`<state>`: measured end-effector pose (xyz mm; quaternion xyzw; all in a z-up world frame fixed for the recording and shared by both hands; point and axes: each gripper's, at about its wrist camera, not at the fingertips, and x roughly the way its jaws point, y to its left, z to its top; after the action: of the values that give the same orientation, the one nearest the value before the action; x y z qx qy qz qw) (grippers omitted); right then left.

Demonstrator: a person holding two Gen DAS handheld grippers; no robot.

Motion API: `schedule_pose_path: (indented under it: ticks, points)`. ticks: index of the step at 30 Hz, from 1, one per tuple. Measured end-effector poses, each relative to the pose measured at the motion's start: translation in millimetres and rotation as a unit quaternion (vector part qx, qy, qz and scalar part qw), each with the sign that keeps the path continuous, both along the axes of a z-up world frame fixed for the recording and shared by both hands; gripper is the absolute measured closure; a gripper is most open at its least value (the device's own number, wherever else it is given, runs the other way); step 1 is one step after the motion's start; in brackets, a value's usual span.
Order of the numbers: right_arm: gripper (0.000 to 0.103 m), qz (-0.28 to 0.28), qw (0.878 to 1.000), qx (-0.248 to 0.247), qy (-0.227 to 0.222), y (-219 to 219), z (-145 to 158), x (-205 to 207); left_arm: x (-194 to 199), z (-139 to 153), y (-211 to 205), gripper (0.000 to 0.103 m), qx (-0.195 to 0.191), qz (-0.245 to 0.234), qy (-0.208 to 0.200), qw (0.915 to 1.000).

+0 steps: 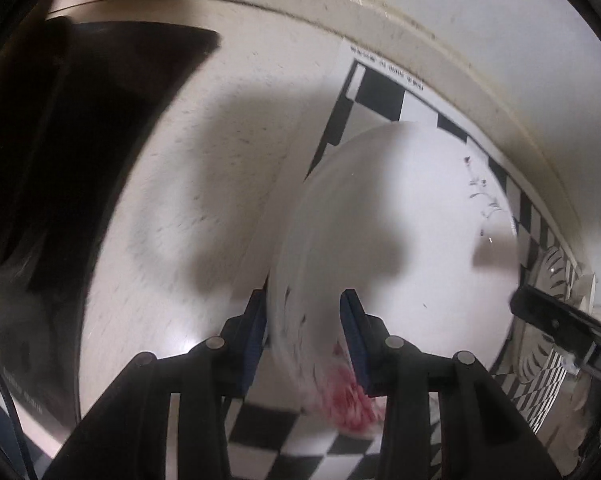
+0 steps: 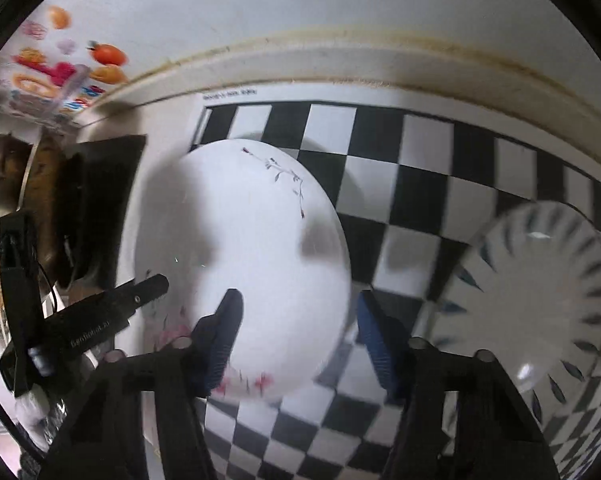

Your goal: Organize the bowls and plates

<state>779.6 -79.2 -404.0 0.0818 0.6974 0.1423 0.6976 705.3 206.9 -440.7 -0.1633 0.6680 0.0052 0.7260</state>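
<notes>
Both my grippers point steeply down at the counter. The left gripper (image 1: pixel 304 320) has its fingers set narrow, clamped on the near rim of the white floral plate (image 1: pixel 400 240): one blue pad sits under the rim on the outside, the other on the plate's inner face, right beside the blurred pink flower print. The plate stretches away from those fingers over the checkerboard sheet (image 1: pixel 372 84). My right gripper (image 2: pixel 296 316) stands about half open, holding nothing; its left finger overlaps the same plate's right edge in view, its right finger hangs over bare checkerboard, and I cannot tell whether either pad touches the plate. Right of those fingers, near them, rests a second plate with dark leaf strokes around its rim (image 2: pixel 540 288). Left of them the other gripper's black body shows lettering that seems to read "GenRobot.AI". Farther off, past the plate, a small line of print along the sheet's top edge is too blurred to read.
</notes>
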Motion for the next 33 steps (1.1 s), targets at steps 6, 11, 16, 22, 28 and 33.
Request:
schedule_pose_path:
  ticks: [6,11,16,22,28,33]
  points:
    - [0.064,-0.007,0.999,-0.024,0.030,10,-30,15,9,-2,-10,0.069,0.017,-0.026,-0.016,0.9994]
    - [0.080,-0.022,0.999,-0.036,0.025,-1,-35,10,8,2,-13,0.074,0.026,-0.027,-0.030,0.9989]
    - [0.084,-0.036,0.999,-0.016,0.014,-13,-31,6,-8,17,-16,0.076,0.034,-0.028,-0.045,0.9980]
    - [0.086,-0.040,0.999,0.006,-0.005,-24,-12,-8,-15,49,-21,0.076,0.035,-0.025,-0.069,0.9967]
    - [0.086,-0.048,0.998,0.022,-0.037,-44,25,-32,-34,79,-37,0.076,0.038,-0.037,-0.095,0.9940]
    - [0.086,-0.064,0.995,0.036,-0.063,-84,67,-69,-58,122,-62,0.076,0.027,-0.062,-0.122,0.9903]
